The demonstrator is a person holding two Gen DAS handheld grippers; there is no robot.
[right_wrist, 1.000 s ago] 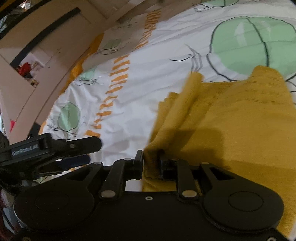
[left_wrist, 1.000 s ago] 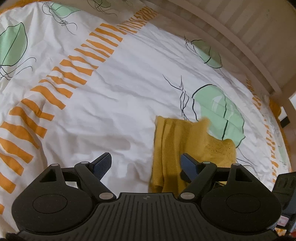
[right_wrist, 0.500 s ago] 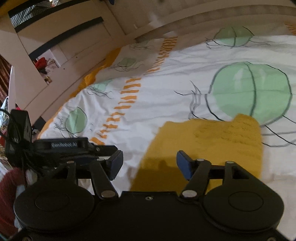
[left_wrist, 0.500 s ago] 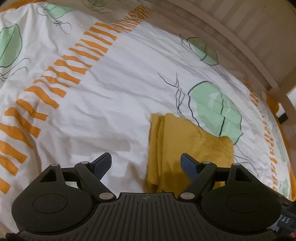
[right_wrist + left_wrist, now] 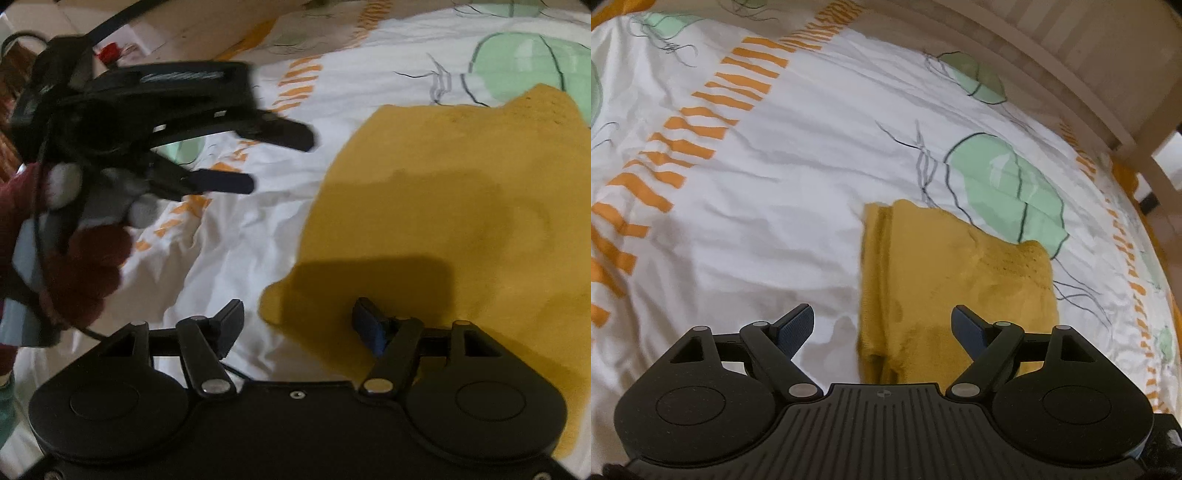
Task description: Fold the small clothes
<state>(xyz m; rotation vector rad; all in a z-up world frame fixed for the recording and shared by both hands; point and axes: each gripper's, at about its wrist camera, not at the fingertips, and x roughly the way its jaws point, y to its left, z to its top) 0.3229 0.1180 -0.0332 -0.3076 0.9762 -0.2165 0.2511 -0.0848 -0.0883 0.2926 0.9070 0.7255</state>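
A folded mustard-yellow knitted garment (image 5: 953, 280) lies flat on the white bedsheet printed with green leaves and orange dashes (image 5: 757, 221), right of centre in my left wrist view, its doubled-over edge facing left. I hold my left gripper (image 5: 882, 326) just above that near left edge, jaws spread wide with nothing between the pads. My right gripper (image 5: 297, 325) sits over the garment's near left corner, jaws opening; the blue right pad stands over yellow cloth, the left over bare sheet, and nothing is pinched.

The risk I see: the stacked layers along the left fold look loose, so a shallow bite could catch only the top layer and peel the fold apart. Dragging either pad across the knit could also rumple it, or snag the wrinkled sheet underneath.

In the right wrist view my left gripper (image 5: 266, 158), held by a hand (image 5: 85, 258) in a dark red sleeve, hangs close at the left; the two tools could clash if both converge on the same corner.

Room is generous to the left and near side. The pale wooden slatted bed frame (image 5: 1052, 62) bounds the far and right edges.
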